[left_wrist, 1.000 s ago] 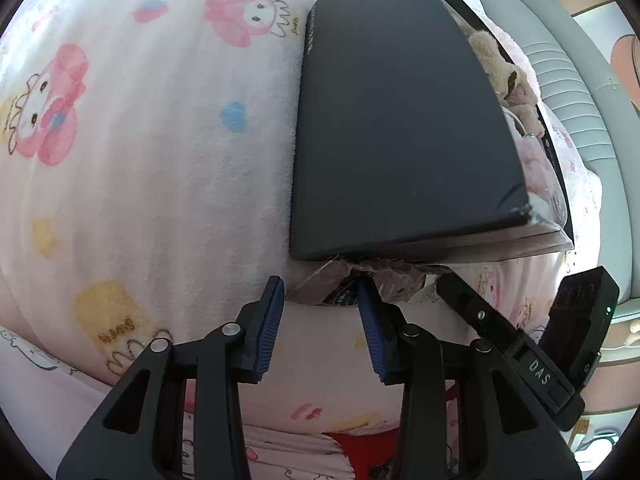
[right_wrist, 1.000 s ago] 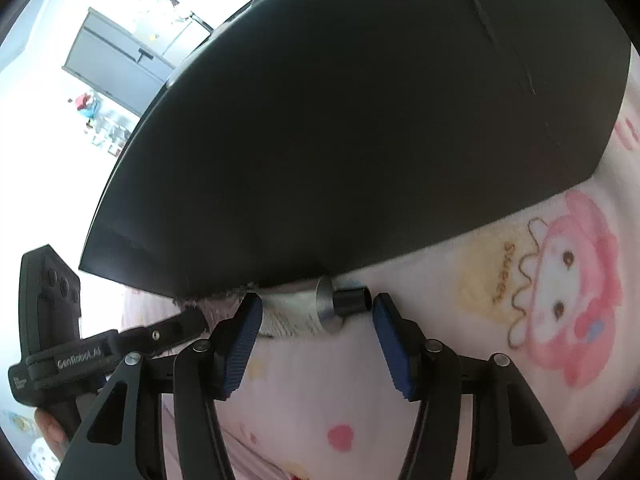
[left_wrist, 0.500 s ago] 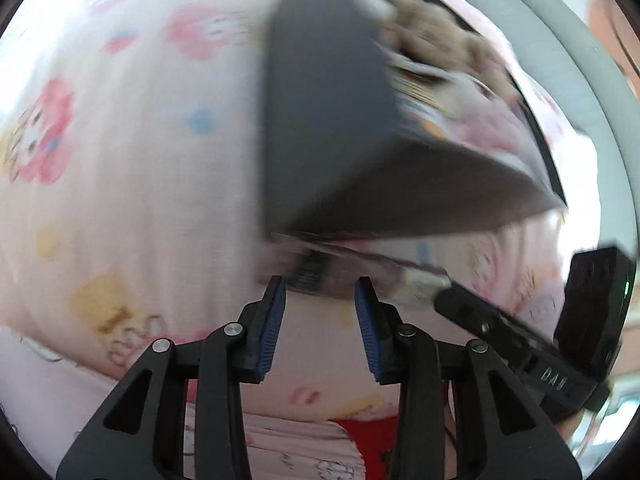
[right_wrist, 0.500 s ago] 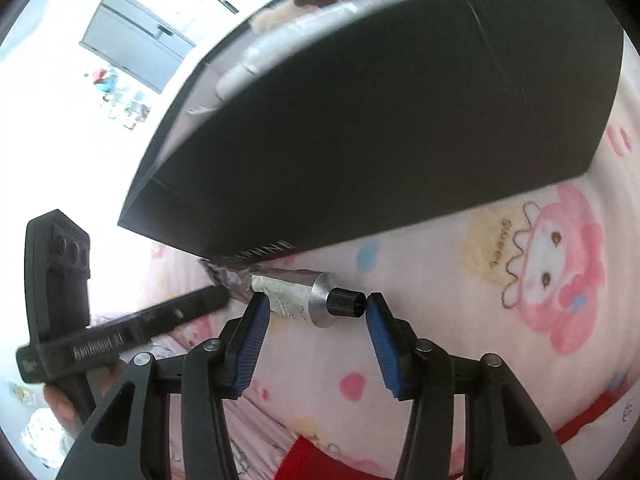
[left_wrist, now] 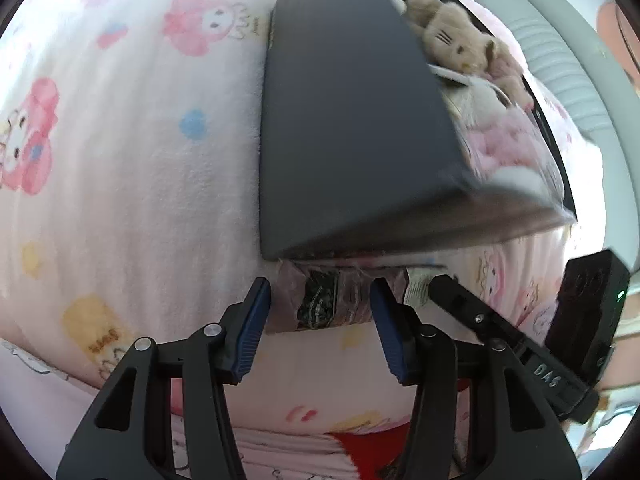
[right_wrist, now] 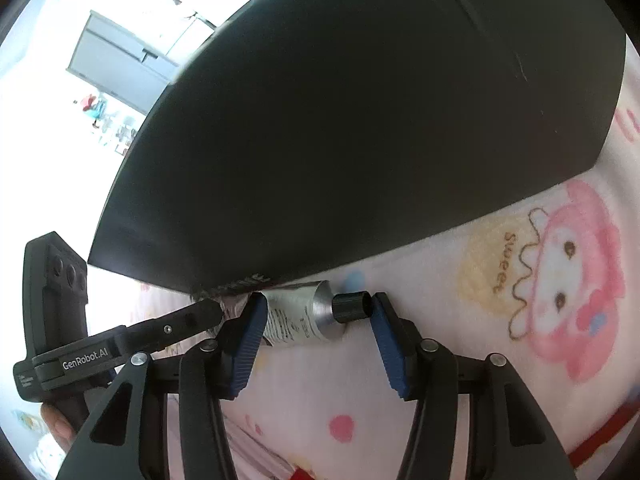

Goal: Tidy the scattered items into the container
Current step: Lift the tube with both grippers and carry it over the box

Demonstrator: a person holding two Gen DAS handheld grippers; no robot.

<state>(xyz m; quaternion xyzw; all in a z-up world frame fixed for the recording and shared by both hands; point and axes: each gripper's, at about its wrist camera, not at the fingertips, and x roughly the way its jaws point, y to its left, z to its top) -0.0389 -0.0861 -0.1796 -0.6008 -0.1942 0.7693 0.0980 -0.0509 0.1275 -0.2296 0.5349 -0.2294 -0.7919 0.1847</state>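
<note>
A silver tube (right_wrist: pixel 296 312) with a black cap (right_wrist: pixel 350 307) lies on the pink blanket against the bottom edge of the black box (right_wrist: pixel 360 140). My right gripper (right_wrist: pixel 316 316) straddles the cap end. Its jaws are opening, the cap tip is at the right pad, and the left finger stands in front of the tube's body. From the other side, my left gripper (left_wrist: pixel 320 312) straddles the tube's flat crimped end (left_wrist: pixel 324 304). Its jaws are opening too, and both pads stand just beside the foil. The box (left_wrist: pixel 344 120) holds plush toys (left_wrist: pixel 452 40).
A pink cartoon-print blanket (left_wrist: pixel 140 160) covers the bed around the box. The right gripper's finger (left_wrist: pixel 452 296) reaches in beside the left one. A grey padded headboard (left_wrist: pixel 560 52) rises behind the box. A hand (right_wrist: pixel 56 424) holds the left gripper's handle.
The left jaws have spread wider around the tube's crimped end. The right gripper has edged in, so the cap now sits at its right pad. The plush toys in the box have come into the left view.
</note>
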